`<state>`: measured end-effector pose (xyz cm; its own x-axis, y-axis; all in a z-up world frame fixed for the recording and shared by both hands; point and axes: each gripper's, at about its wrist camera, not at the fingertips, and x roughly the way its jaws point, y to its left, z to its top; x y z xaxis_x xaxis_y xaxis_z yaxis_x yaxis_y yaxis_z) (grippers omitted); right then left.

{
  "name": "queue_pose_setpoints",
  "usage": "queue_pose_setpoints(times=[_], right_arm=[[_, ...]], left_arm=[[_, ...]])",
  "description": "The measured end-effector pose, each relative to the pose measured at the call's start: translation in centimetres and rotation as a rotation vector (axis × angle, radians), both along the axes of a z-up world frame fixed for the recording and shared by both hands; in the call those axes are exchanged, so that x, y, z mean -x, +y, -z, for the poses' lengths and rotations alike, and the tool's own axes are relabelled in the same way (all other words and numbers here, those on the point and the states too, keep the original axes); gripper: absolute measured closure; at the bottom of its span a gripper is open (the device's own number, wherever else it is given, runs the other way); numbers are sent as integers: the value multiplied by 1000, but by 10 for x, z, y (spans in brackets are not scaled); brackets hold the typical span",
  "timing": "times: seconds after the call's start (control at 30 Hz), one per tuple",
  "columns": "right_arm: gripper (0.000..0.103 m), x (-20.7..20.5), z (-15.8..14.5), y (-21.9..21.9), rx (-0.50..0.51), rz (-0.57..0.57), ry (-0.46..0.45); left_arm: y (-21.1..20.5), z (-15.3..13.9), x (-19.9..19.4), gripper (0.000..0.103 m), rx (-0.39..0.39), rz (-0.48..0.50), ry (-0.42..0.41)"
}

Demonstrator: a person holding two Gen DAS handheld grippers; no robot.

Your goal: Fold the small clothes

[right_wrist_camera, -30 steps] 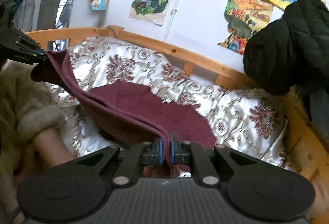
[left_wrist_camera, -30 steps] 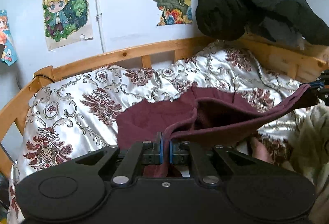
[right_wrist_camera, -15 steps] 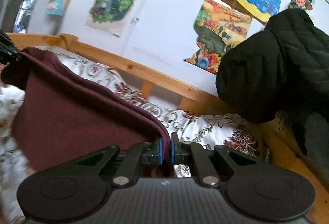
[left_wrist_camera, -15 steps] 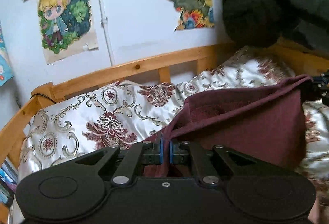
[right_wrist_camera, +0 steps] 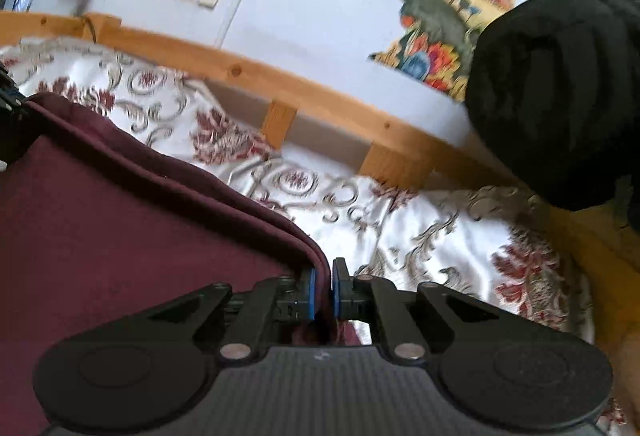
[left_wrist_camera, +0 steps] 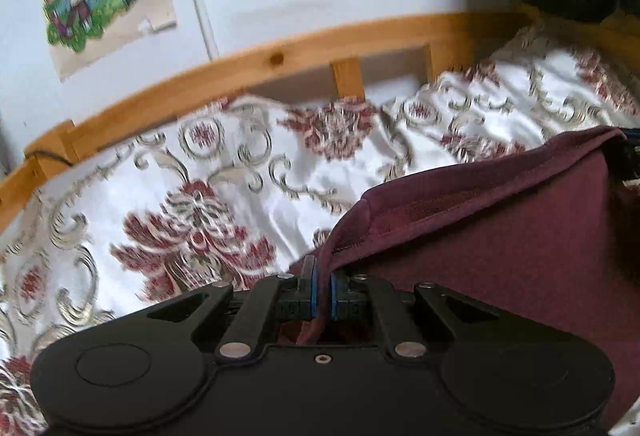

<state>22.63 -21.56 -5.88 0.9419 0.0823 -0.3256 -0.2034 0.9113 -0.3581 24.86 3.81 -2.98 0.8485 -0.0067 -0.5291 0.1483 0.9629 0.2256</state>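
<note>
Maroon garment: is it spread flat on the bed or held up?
Held up. The maroon garment hangs stretched between left tongs and right tongs, both shut on its top edge, above the bedspread.

The maroon cloth [left_wrist_camera: 500,236], which sagged onto the bedspread [left_wrist_camera: 200,176] a second ago, now hangs lifted and stretched flat between both grippers, filling more of each view, closer to the headboard [right_wrist_camera: 320,96].

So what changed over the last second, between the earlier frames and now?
The maroon garment was lifted off the patterned bedspread and now hangs stretched between the left hand-held gripper and the right hand-held gripper. Both cameras tilted toward the wooden bed rail. Unchanged: both grips stay clamped on its top edge.
</note>
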Motion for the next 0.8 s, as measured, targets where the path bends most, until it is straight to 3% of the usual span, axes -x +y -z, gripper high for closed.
queue_pose_setpoints(times=[0.17,0.27,0.37,0.43,0.5,0.6,0.7,0.77,0.8], right_arm=[[94,-17,23,7,58,3,34],[88,-20,37,12,102,5,53],[74,-20,43,13,122,10,63],[57,-20,44,13,124,18,57],[50,-19,43,12,124,29,47],[33,-19,41,10,113,45,48],[25,-20,40,6,103,53,58],[16,-21,40,4,96,60,64],[11,-20,40,3,92,62,65]], left_arm=[[9,16,-17,95,16,-24,31],[17,27,-24,94,77,-39,65],[25,35,-28,90,122,-61,111],[30,36,-29,88,169,-76,127],[33,34,-28,83,199,-86,125],[35,32,-27,72,218,-95,119],[38,30,-26,56,237,-107,122],[42,27,-25,29,257,-127,112],[44,26,-24,25,269,-141,97]])
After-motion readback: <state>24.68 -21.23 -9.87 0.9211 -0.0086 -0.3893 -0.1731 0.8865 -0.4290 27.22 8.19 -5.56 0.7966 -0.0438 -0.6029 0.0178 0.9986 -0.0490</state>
